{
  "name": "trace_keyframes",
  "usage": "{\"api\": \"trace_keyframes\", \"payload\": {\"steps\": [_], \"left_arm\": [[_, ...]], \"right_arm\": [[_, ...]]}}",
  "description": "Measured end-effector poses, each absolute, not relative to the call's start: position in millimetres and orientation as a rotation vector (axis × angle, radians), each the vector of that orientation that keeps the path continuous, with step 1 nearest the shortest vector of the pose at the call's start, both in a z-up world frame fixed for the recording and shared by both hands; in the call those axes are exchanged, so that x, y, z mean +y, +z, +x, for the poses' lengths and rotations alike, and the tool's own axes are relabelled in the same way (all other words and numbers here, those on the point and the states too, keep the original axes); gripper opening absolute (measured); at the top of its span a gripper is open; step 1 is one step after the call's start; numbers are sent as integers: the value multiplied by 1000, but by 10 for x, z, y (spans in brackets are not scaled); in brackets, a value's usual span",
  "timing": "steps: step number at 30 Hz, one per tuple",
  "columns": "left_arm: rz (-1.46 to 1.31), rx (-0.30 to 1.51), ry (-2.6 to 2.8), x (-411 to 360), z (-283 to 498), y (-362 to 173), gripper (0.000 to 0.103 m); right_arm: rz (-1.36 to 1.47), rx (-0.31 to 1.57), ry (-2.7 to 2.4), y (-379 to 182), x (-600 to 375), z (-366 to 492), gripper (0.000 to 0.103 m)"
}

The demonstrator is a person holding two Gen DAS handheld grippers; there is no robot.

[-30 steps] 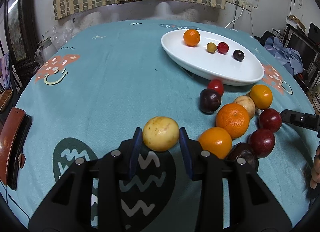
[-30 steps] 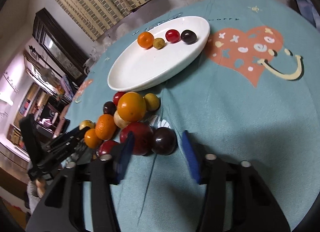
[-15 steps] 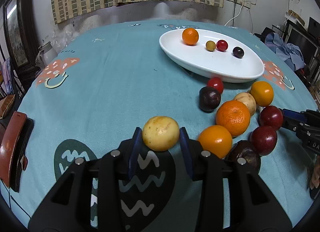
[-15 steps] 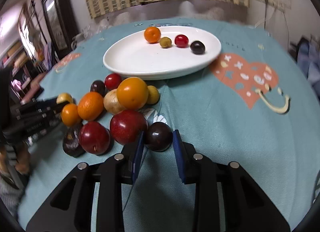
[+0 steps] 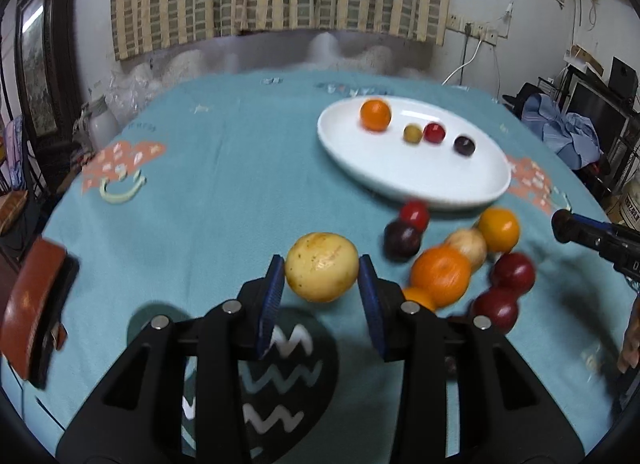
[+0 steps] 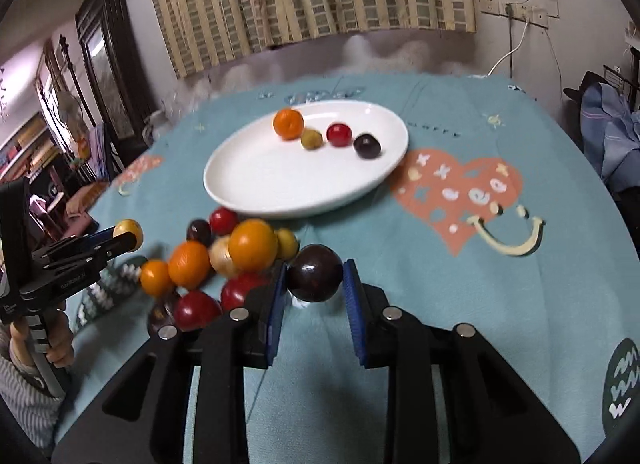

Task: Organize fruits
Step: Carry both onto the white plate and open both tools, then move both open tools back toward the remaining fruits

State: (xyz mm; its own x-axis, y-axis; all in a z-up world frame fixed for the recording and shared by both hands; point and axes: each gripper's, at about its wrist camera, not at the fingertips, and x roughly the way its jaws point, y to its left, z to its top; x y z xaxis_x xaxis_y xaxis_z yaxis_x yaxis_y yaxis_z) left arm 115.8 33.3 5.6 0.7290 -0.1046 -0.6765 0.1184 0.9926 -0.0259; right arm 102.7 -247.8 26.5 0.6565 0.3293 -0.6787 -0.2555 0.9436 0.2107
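Observation:
My left gripper (image 5: pixel 322 278) is shut on a yellow fruit (image 5: pixel 322 267) and holds it above the teal tablecloth. My right gripper (image 6: pixel 314 282) is shut on a dark purple plum (image 6: pixel 315 273), lifted beside the fruit pile. The white oval plate (image 5: pixel 432 180) holds an orange (image 5: pixel 375 115), a small yellow-green fruit (image 5: pixel 412 133), a red one (image 5: pixel 434 132) and a dark one (image 5: pixel 464 145). The plate also shows in the right wrist view (image 6: pixel 280 184). A pile of loose oranges, red and dark fruits (image 5: pixel 460 260) lies in front of the plate. The left gripper shows in the right wrist view (image 6: pixel 120 238).
A brown leather object (image 5: pixel 32 304) sits at the table's left edge. Clothes on a chair (image 5: pixel 560 132) and shelves stand beyond the right edge. The tablecloth has a heart print (image 6: pixel 460 192) to the right of the plate.
Both grippers have lifted their fruits off the table. The right gripper closed on the dark plum and swung to face the plate.

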Motion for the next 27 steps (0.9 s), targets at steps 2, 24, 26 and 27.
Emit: {"api": "trace_keyframes", "payload": {"steps": [2,24,26,27], "left_arm": [[41,737,-134,212,1313,173,38],[-30,700,-72,139,1620,339,74],[-21,697,-67,187,1423,309,75],[-10,703,-66,191,1332,279,76]], "right_arm": [[56,768,324,414,-2429,1163,29],[289,663,356,739,-2514,1453,102],[308,652,363,741,-2518,1264,102],[313,656,368,720,-2510,1194,102]]}}
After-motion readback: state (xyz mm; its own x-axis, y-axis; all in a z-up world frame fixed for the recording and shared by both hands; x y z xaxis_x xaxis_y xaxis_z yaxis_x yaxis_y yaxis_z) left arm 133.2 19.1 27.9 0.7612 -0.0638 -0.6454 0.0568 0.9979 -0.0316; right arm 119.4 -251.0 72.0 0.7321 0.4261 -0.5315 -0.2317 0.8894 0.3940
